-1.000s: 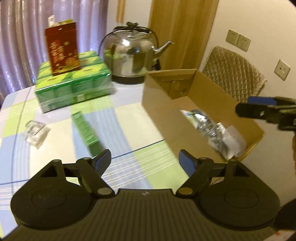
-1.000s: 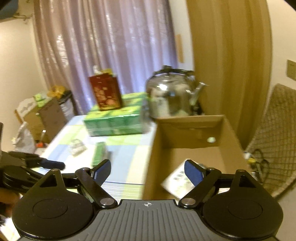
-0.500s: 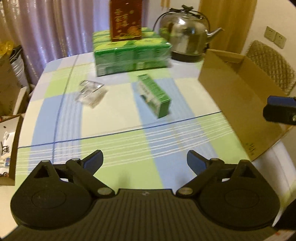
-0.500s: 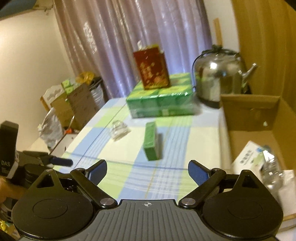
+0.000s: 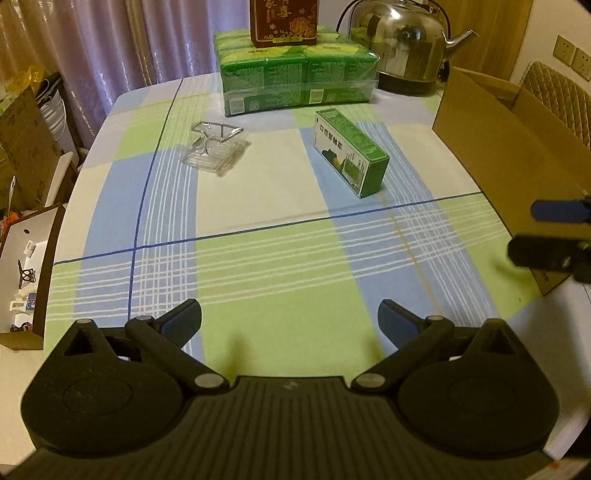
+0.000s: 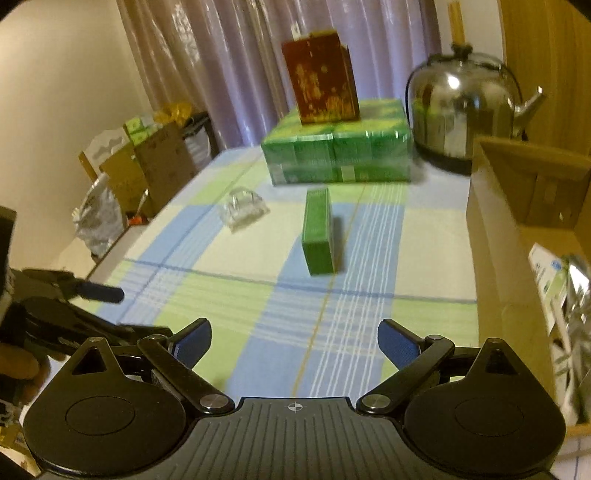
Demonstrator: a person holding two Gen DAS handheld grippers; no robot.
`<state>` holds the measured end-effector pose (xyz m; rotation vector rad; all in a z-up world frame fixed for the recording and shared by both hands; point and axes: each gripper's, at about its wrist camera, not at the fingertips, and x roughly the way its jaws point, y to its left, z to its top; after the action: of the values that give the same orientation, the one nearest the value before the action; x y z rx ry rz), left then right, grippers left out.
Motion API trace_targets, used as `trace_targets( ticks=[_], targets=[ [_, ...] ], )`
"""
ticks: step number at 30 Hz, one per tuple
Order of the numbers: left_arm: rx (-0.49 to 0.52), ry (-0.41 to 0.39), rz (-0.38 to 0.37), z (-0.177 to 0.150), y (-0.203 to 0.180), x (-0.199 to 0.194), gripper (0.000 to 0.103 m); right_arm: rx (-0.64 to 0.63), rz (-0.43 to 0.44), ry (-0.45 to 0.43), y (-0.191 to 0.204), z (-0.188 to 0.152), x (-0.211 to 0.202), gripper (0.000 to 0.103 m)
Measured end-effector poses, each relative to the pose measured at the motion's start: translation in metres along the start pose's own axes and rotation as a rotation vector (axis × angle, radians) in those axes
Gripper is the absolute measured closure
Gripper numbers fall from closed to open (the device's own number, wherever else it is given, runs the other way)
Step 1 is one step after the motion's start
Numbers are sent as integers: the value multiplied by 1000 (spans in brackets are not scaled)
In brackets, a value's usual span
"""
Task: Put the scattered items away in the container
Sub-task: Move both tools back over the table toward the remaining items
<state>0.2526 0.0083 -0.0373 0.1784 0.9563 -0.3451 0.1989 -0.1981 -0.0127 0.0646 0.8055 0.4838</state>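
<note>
1. At far left on the checked tablecloth [image 5: 258,266], a clear glass dish [image 5: 216,151] sits alone, well apart from both grippers.
2. Left gripper [image 5: 290,321]: fingers [image 5: 183,323] spread wide, nothing between them, hanging above the near part of the cloth. No contact with any item.
3. Mid-table, a small green box [image 5: 349,157] lies on its long side, ahead of the left gripper and between the glass dish and the cardboard box [image 5: 495,147]. Touching neither.
4. Behind it, a shrink-wrapped block of green packs [image 5: 297,79] with a dark red carton [image 5: 283,20] standing on top; a steel kettle [image 5: 402,40] just beside the block.
5. Right gripper [image 6: 294,339]: fingers [image 6: 399,341] released, gap wide and empty, held over the cloth with the green box straight ahead, well apart.
6. At right edge, the cardboard box stands open on the table; the right wrist view shows a white packet [image 6: 546,273] and crinkled silvery wrap [image 6: 576,306] already inside.
</note>
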Motion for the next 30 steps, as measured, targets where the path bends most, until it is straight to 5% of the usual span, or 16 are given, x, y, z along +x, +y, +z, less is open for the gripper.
trace_targets(
  ticks=[18,30],
  targets=[
    [69,-41,64,28,13,6,3,-38,-23,3,3,17,34,7],
    [-37,-54,50,58,46,48,4,-102,-65,-33,1,56,91,13]
  ],
)
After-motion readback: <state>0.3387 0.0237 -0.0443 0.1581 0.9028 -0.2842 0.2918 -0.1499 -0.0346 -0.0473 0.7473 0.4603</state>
